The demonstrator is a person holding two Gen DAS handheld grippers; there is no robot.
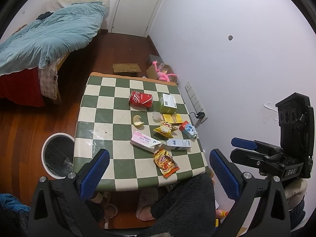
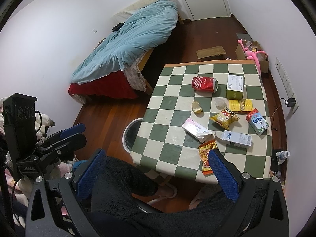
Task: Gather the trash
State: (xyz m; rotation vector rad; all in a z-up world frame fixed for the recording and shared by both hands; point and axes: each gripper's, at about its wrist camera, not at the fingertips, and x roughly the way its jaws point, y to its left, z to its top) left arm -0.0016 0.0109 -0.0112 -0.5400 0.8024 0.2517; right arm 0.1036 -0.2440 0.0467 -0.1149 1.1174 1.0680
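Both left gripper and right gripper jaws spread, empty. Snack packet nearest table edge: light, crinkly, slippery; pinch its flat middle.

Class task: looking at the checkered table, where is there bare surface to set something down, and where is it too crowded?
Free: the table's left columns beside the trash bin, the far strip behind the red can, and the near-left corner. Crowded: the right half, from the green box through the milk carton and pink box to the chip bag.
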